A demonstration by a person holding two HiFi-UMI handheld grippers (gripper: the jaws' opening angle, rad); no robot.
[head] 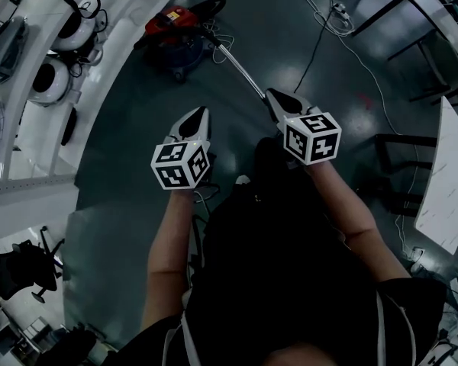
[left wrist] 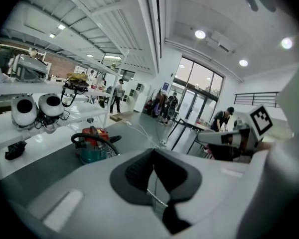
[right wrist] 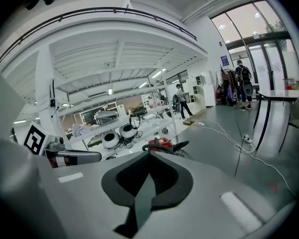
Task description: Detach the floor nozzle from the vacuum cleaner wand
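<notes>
Red vacuum cleaner (head: 175, 30) sits ahead; left gripper (head: 201, 115) and right gripper (head: 273, 95), jaws together and empty, point toward its wand (head: 240, 71), seemingly to reach it.

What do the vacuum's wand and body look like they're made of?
Wand: probably a metal tube, silvery with a bright streak along it, though chromed plastic is possible. Body: likely moulded plastic, with a smooth red top over a teal base and soft highlights.
</notes>
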